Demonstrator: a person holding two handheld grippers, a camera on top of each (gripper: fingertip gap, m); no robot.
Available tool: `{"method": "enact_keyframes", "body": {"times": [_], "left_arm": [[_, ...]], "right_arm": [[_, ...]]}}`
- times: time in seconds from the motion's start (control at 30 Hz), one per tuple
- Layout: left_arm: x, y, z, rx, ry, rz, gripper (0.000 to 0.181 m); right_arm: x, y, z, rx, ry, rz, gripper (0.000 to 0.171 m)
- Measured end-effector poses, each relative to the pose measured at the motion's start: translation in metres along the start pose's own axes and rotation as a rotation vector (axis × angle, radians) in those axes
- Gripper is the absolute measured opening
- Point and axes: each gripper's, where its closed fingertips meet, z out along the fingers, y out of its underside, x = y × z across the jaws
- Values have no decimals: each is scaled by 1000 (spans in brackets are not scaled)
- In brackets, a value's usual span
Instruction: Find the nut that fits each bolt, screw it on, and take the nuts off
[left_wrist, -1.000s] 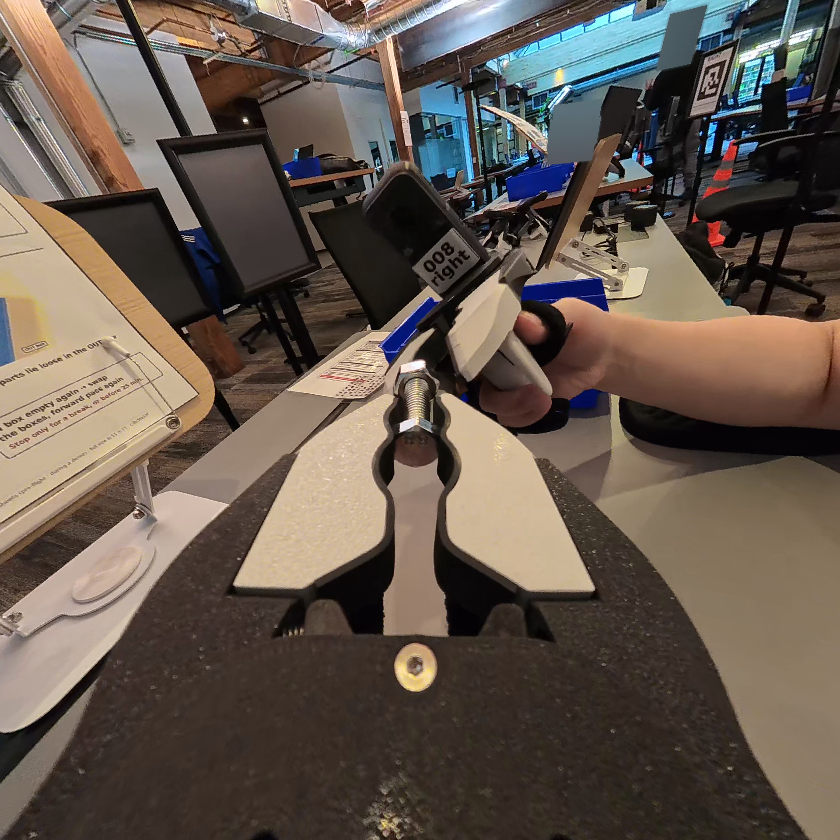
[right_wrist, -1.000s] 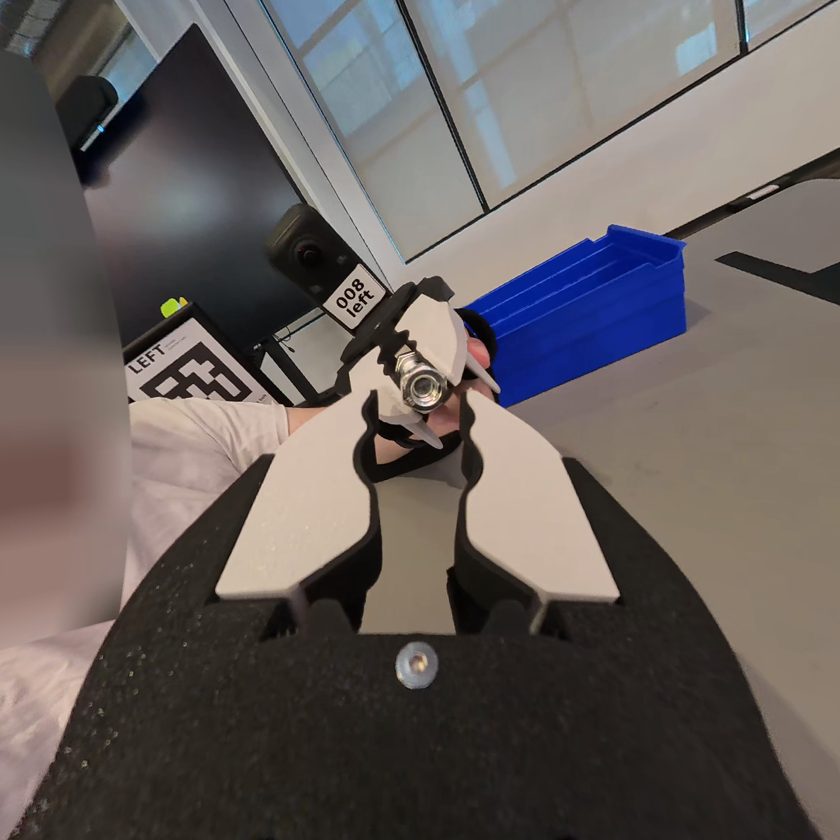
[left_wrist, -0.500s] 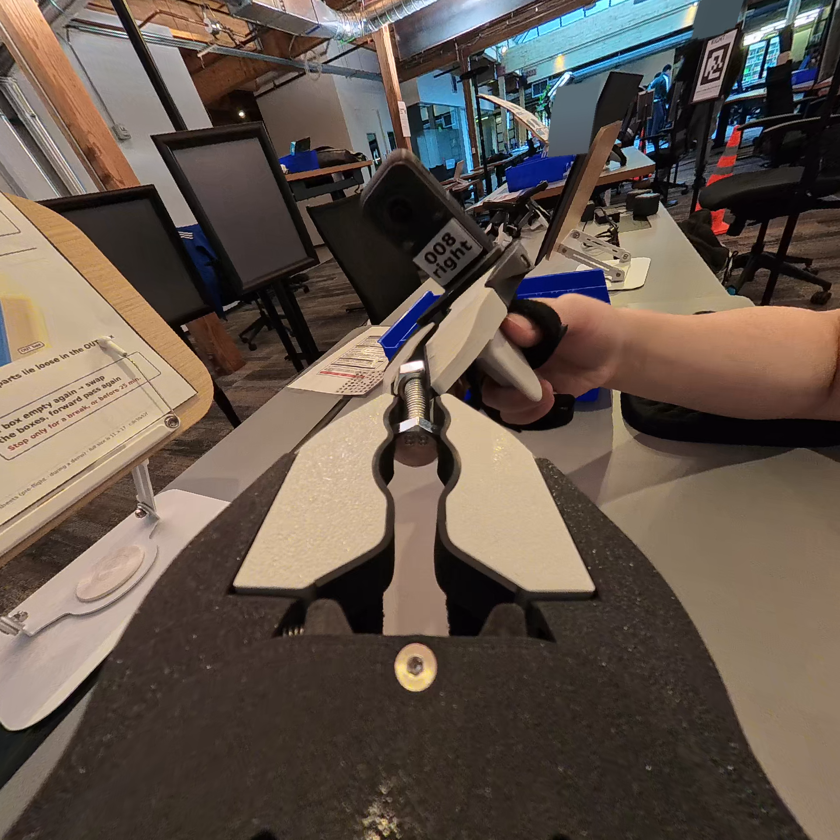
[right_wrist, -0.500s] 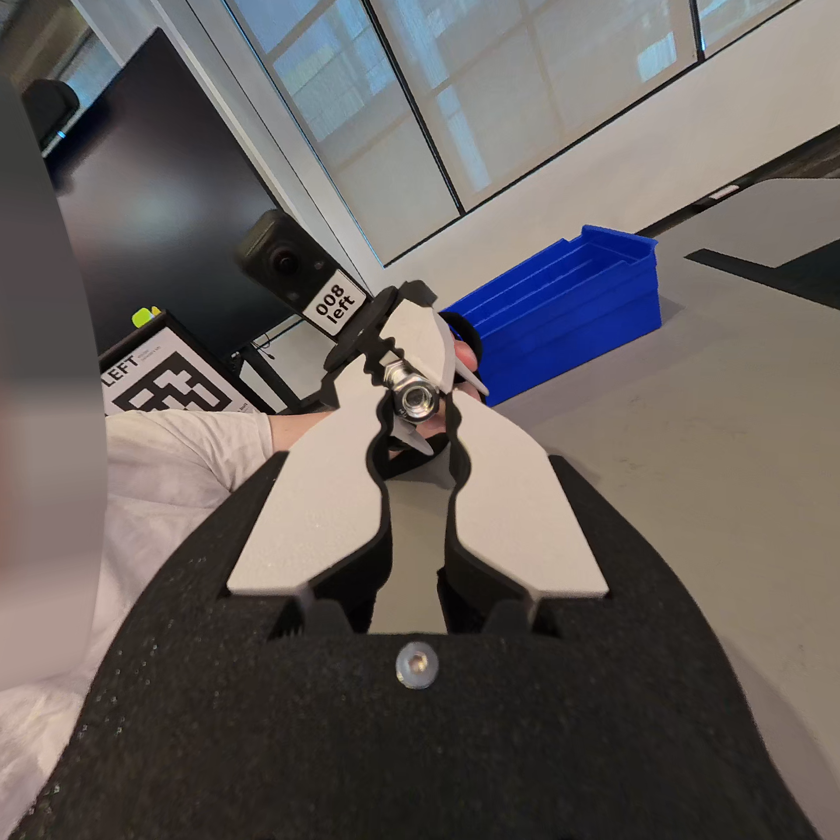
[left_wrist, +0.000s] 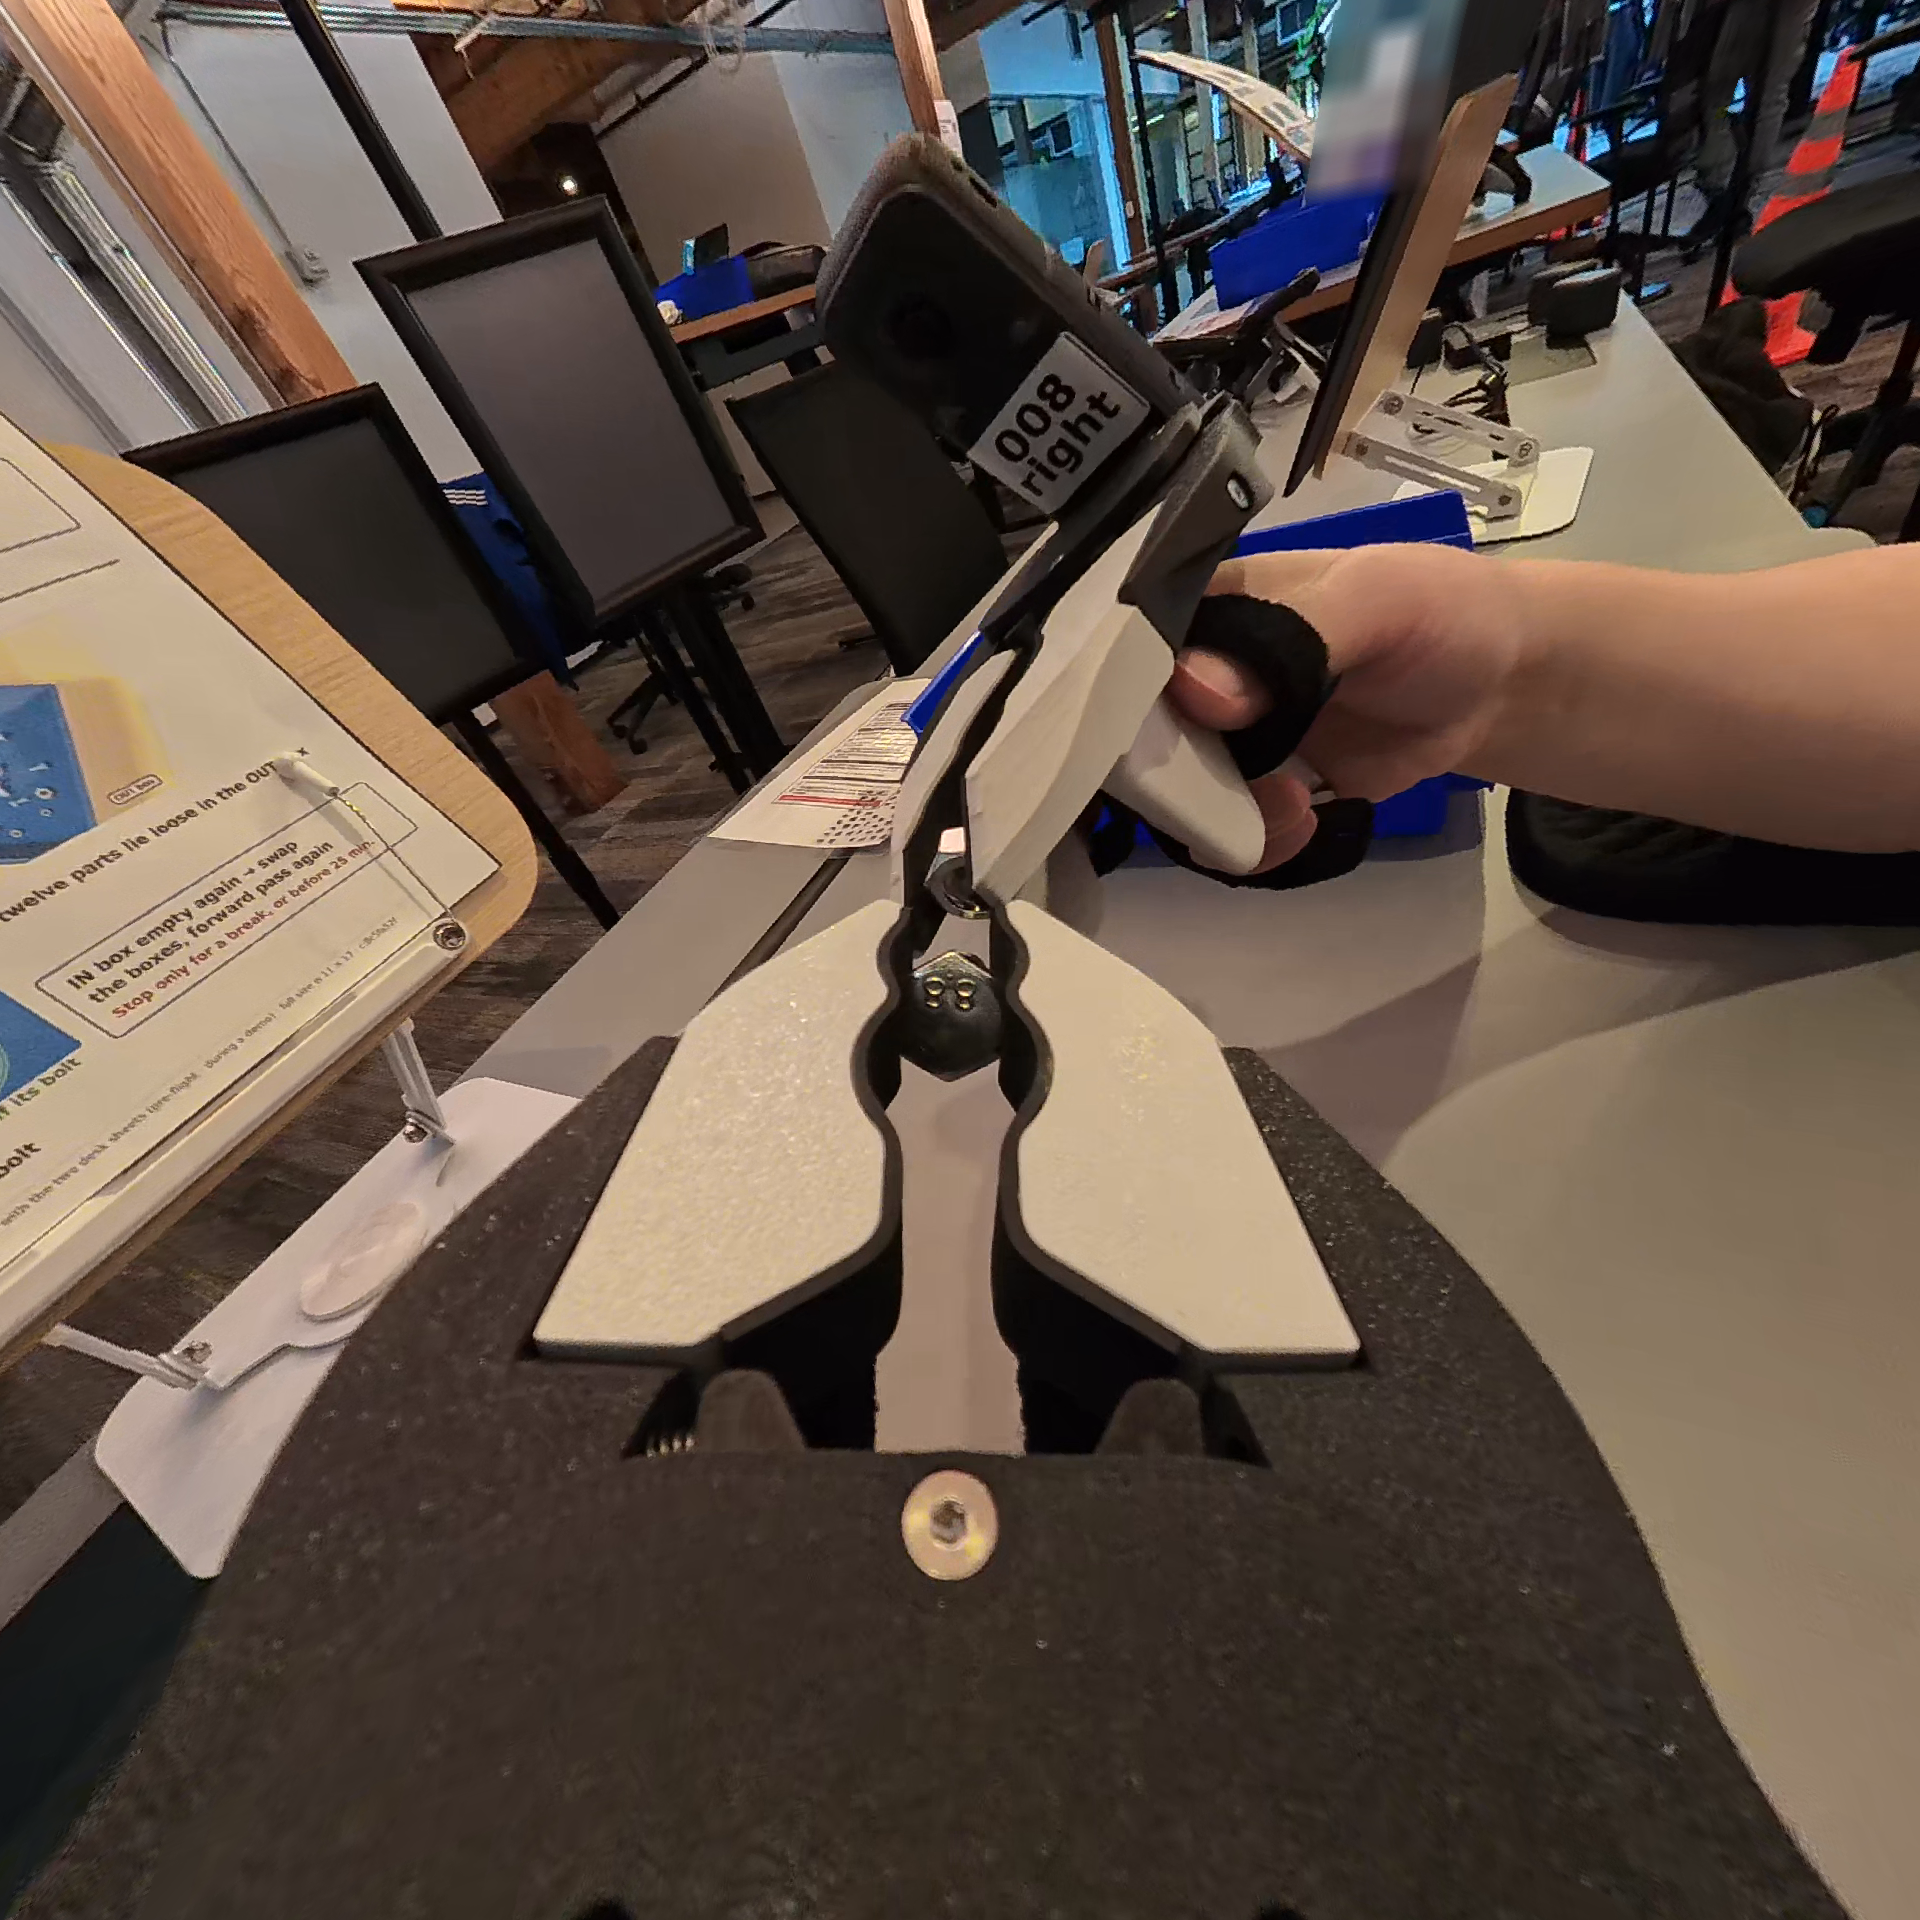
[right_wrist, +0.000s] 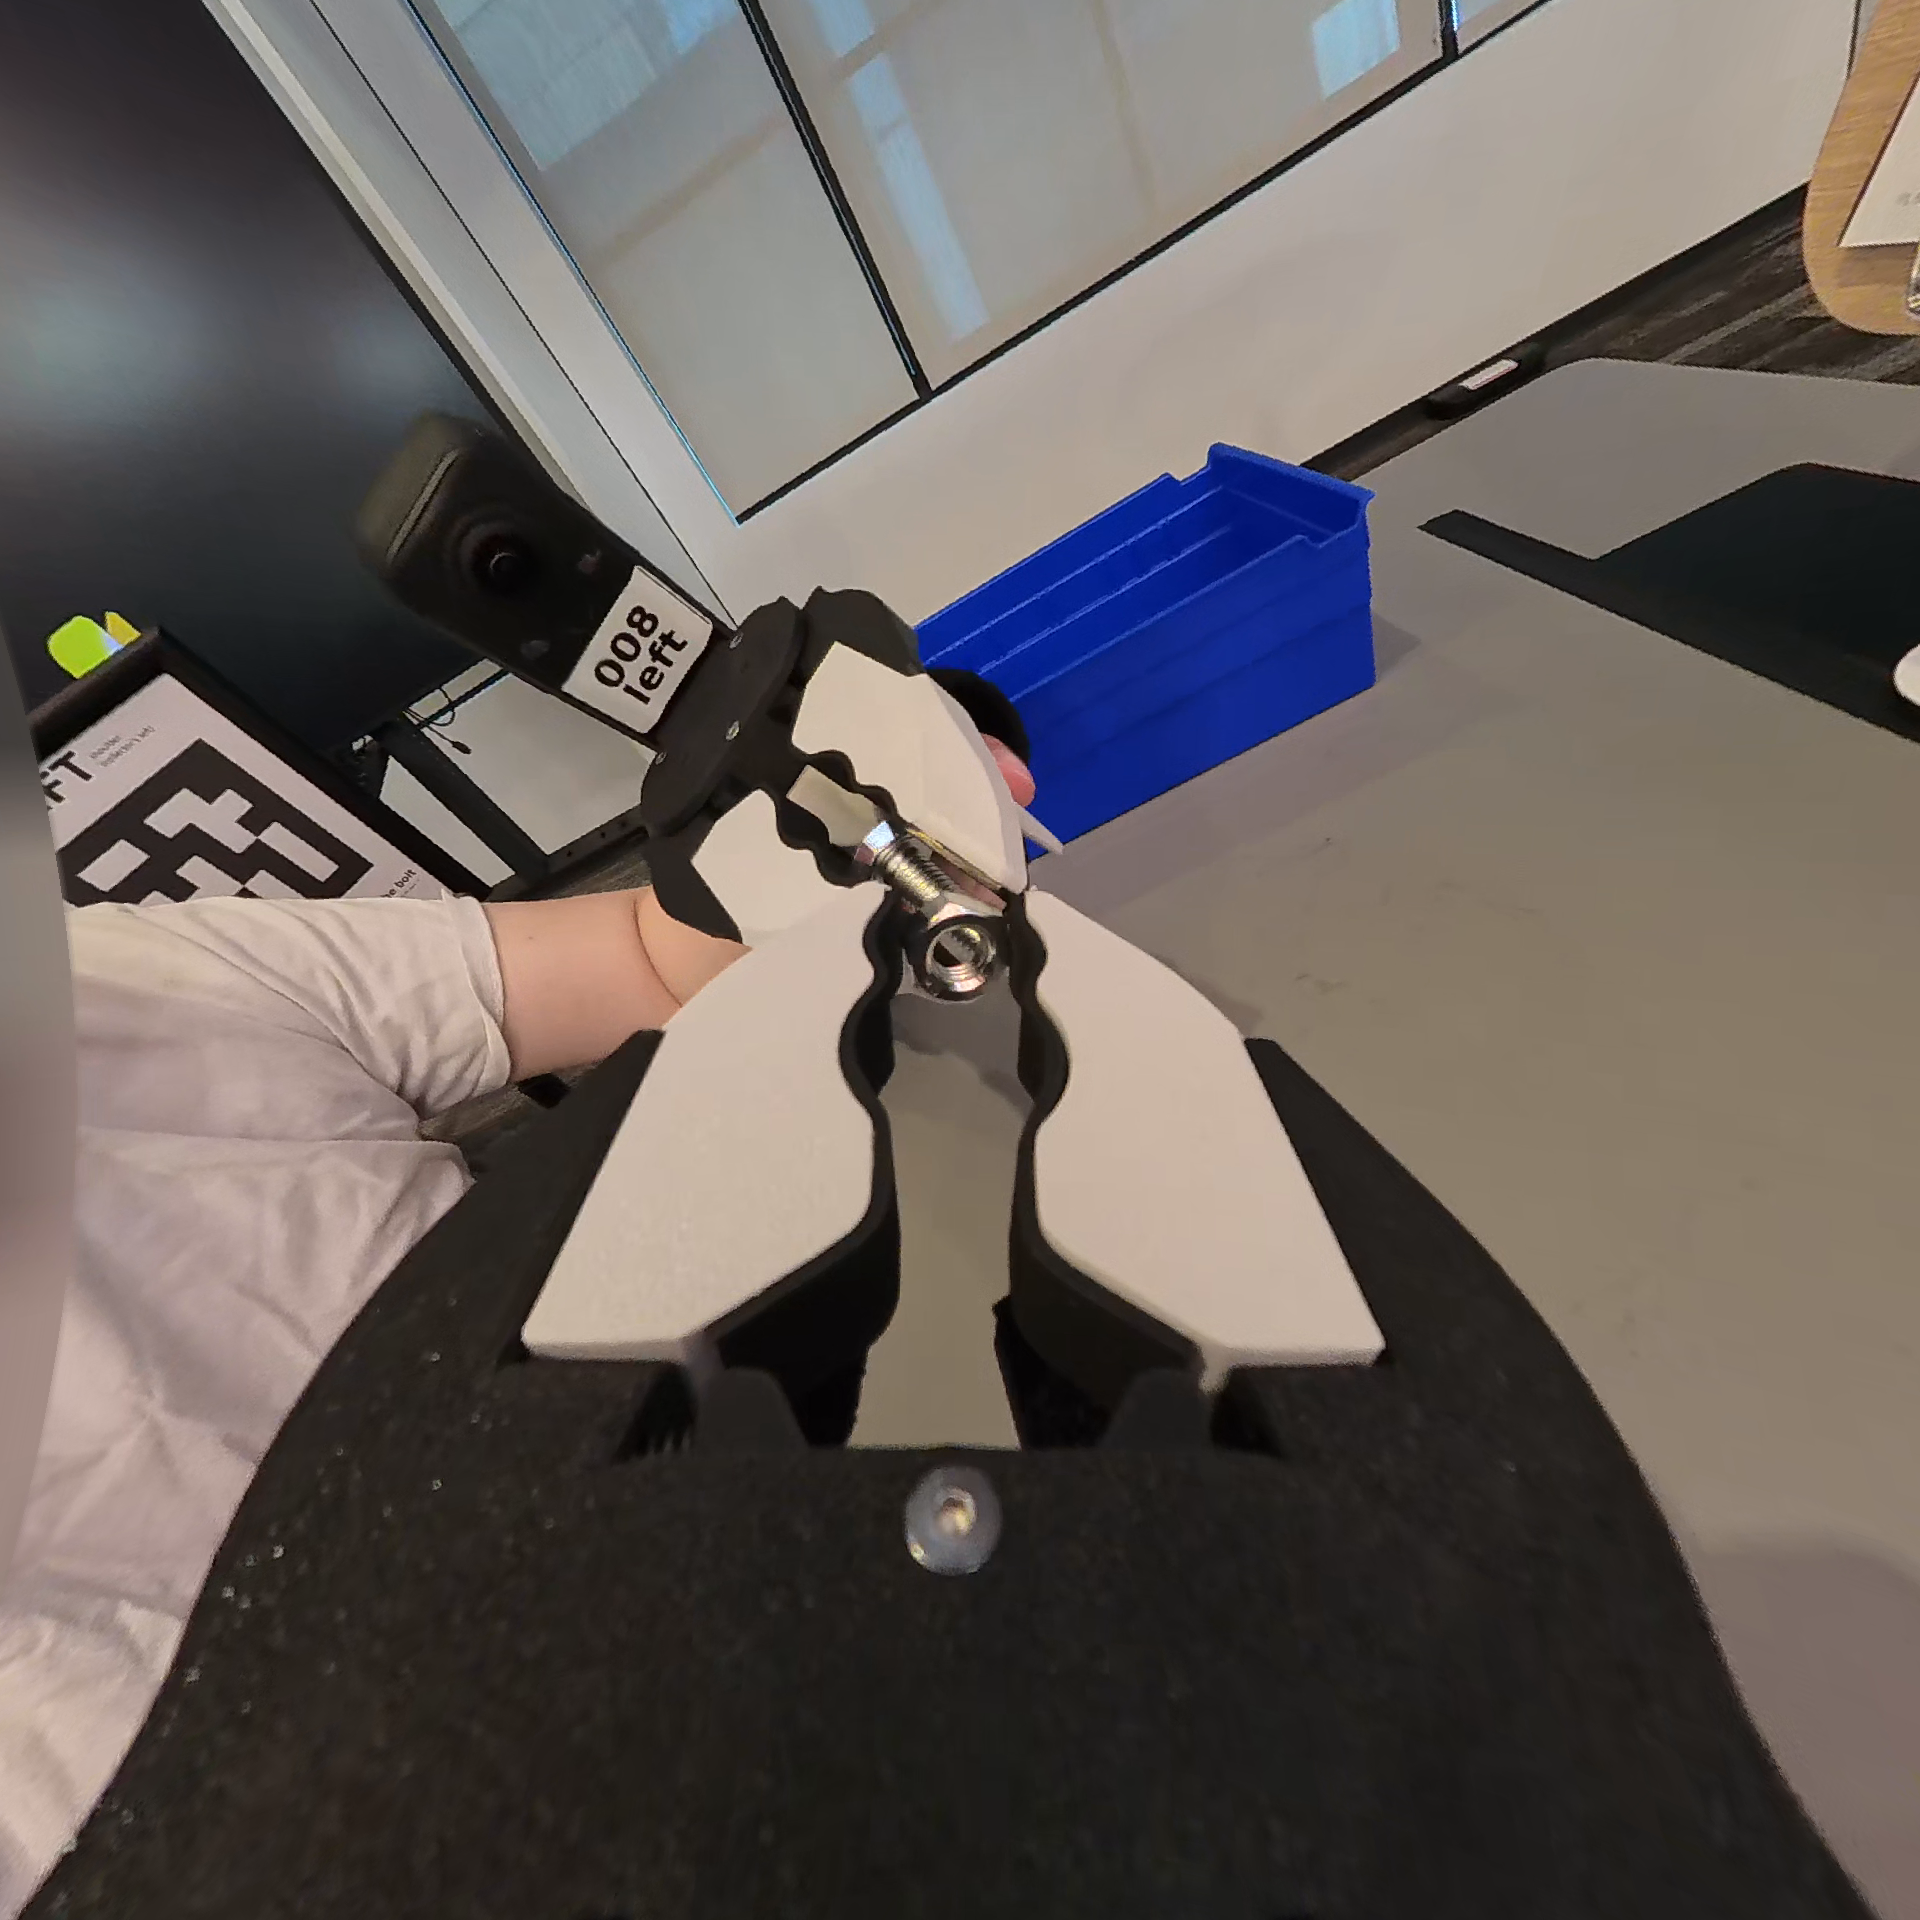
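Left gripper (left_wrist: 951, 961), jaws narrowed, clamps the bolt (left_wrist: 948, 1013) by its hex head, both held above the grey desk (left_wrist: 1621, 1195). Right gripper (right_wrist: 951, 914), jaws likewise narrowed, grips the nut (right_wrist: 951, 956) at the tip of the bolt's threaded shank; whether the threads are engaged is unclear. A blue bin (right_wrist: 1174, 644) stands near the desk's far edge.

desk (left_wrist: 1662, 1195): plain grey top, runs a long way back
blue bin (right_wrist: 1174, 644): sits on the desk by the white wall
instruction sheet (left_wrist: 156, 831): on a tilted wooden board at the left edge
black frames (left_wrist: 561, 395): on floor stands behind the desk
orange cone (left_wrist: 1813, 156): far back right
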Motion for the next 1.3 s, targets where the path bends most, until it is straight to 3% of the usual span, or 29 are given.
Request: {"method": "enact_keyframes", "body": {"times": [0.3,0.37,0.47,0.53,0.73,1.0,1.1,1.2,1.3], "left_arm": [[-6,-5,-5,53,30,-76,13],[-13,-5,-8,58,25,-112,13],[-23,-7,-14,67,21,-157,13],[-26,-8,-16,63,27,-171,13],[-24,0,-13,5,44,-156,13],[-17,6,-9,-36,71,-140,13],[-19,5,-11,-26,66,-132,13],[-18,3,-13,-14,59,-83,13],[-10,0,-11,-2,63,-5,13]], "right_arm": [[13,-2,-11,6,17,33,19],[37,22,-15,-144,97,29,19],[101,83,-30,-497,397,-93,19],[122,111,-38,-680,487,-164,19],[135,146,-40,-875,511,-239,19],[135,152,-33,-863,440,-300,20],[133,142,-34,-797,408,-276,30],[120,102,-37,-615,399,-292,30],[77,43,-29,-312,289,-241,25]]}}
